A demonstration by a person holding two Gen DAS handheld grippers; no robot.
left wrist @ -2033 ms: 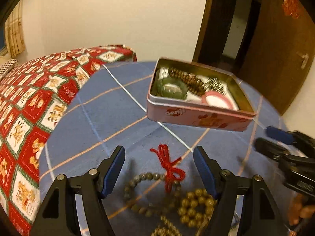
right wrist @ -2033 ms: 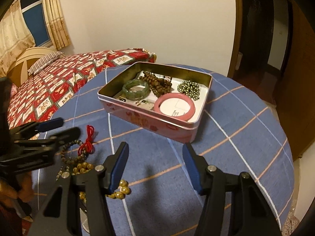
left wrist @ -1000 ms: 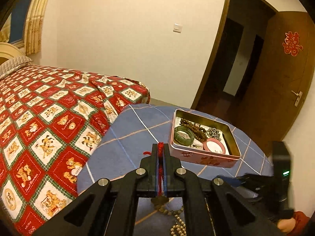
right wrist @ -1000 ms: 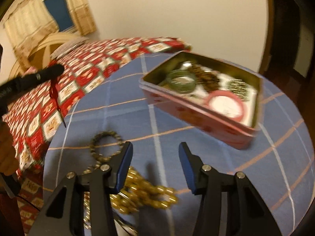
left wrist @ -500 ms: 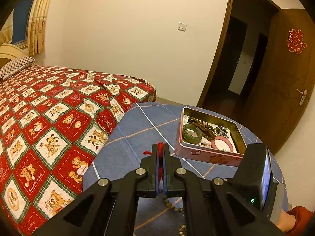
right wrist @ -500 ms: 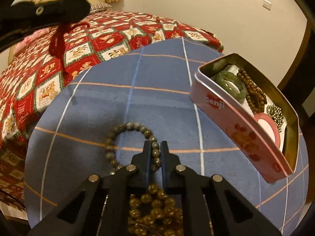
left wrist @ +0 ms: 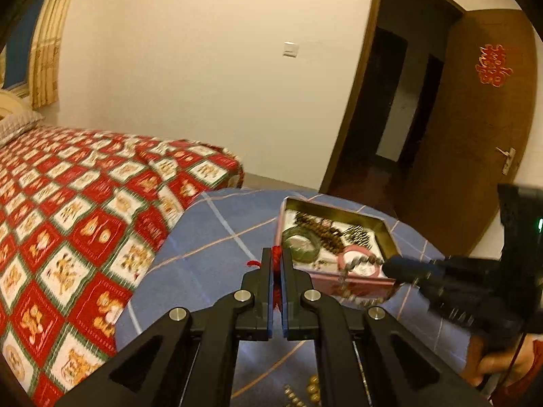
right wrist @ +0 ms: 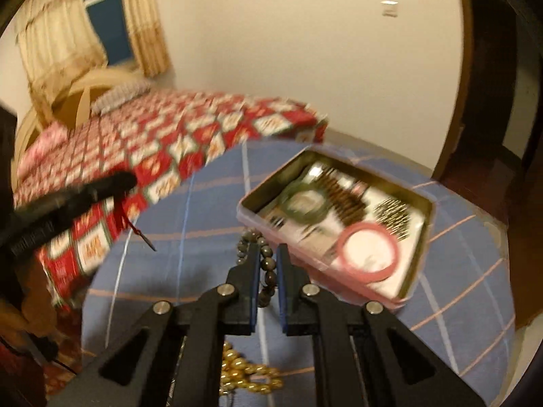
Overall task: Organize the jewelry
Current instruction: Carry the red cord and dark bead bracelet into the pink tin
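1. Since a second ago: right gripper (right wrist: 268,268) gone from open above the beads to clenched on the dark bead bracelet (right wrist: 263,264) and raised off the bench (right wrist: 203,203); left gripper (left wrist: 278,264) unchanged, clamped on the red cord (left wrist: 277,257).
2. Right gripper: pads pinching one side of the dark bead bracelet, loop hanging between the fingers, top of loop poking out ahead of the tips, lower beads dangling beneath.
3. Left gripper: fingers pressed together, red cord sandwiched between, small red tuft sticking out left of the tips; seen from right wrist view as a thin red strand trailing below the tip.
4. Gold bead strand (right wrist: 251,376) lying on the bench under the right gripper, partly hidden by the frame; a few gold beads also at bottom of left wrist view.
5. Pink tin (right wrist: 417,291) open on the bench, ahead and right of both grippers; inside: green bangle (right wrist: 305,200), brown bead string (right wrist: 342,200), pink bangle (right wrist: 368,252), dark spiky cluster (right wrist: 393,213), all on white liner. Blurred.
6. Bench covered by blue checked cloth.
7. Bed with red patterned quilt (left wrist: 85,203) left of bench, touching or just beside, cannot tell.
8. Person's hand (left wrist: 502,363) on the right gripper handle at lower right of left wrist view.
9. Background: cream wall, curtains (right wrist: 68,40), brown door (left wrist: 488,129) with red paper cutout.
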